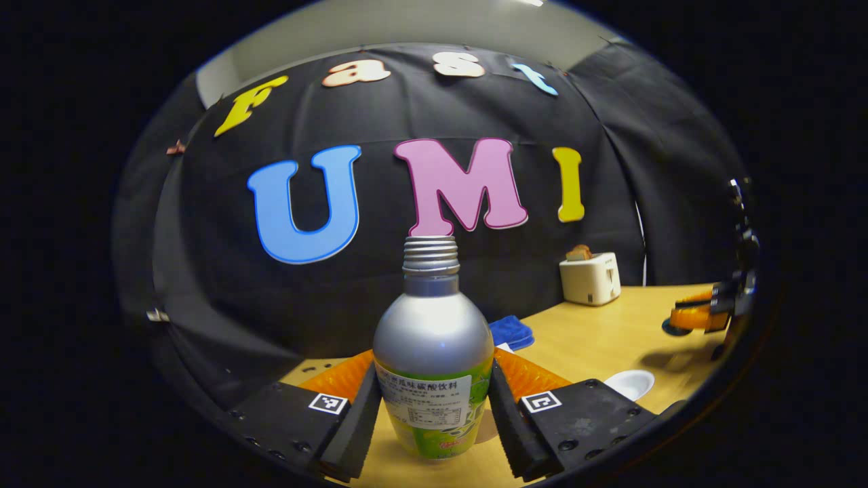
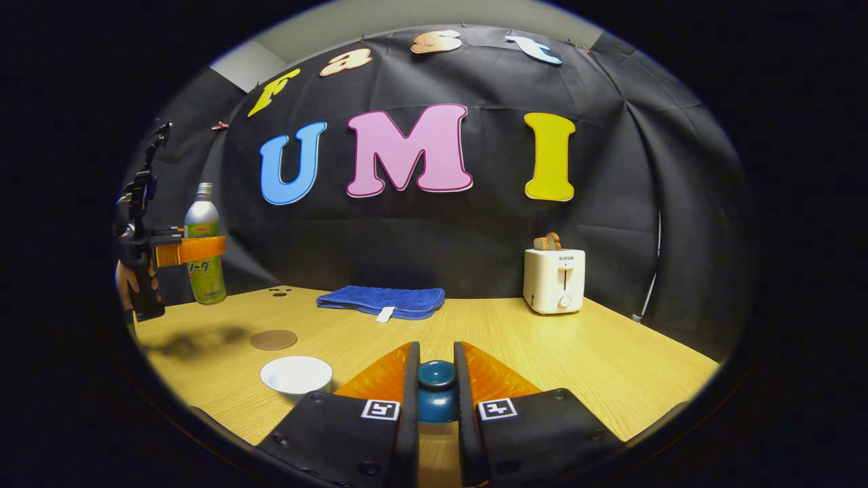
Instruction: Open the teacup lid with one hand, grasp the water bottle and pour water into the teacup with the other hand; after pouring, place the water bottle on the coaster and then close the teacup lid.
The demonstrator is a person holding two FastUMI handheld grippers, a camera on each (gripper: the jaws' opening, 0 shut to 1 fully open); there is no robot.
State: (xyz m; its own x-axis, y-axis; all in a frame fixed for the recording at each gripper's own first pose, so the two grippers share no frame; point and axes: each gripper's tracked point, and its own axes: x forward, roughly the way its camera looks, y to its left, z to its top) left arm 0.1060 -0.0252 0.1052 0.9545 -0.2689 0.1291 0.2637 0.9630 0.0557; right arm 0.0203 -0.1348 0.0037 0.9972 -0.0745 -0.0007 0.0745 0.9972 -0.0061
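A silver water bottle with a green label and an uncapped threaded neck stands upright between my left gripper's fingers, its base at or just above the tabletop. My left gripper is shut on its body; in the right gripper view the bottle and that gripper are at the far left. My right gripper is shut on the knob of the dark teal teacup lid, held clear of the cup. The white teacup stands uncovered at front left, with a round brown coaster just behind it.
A folded blue towel lies at the back of the wooden table. A white toaster with bread in it stands at the back right. A person's hand holds the left gripper.
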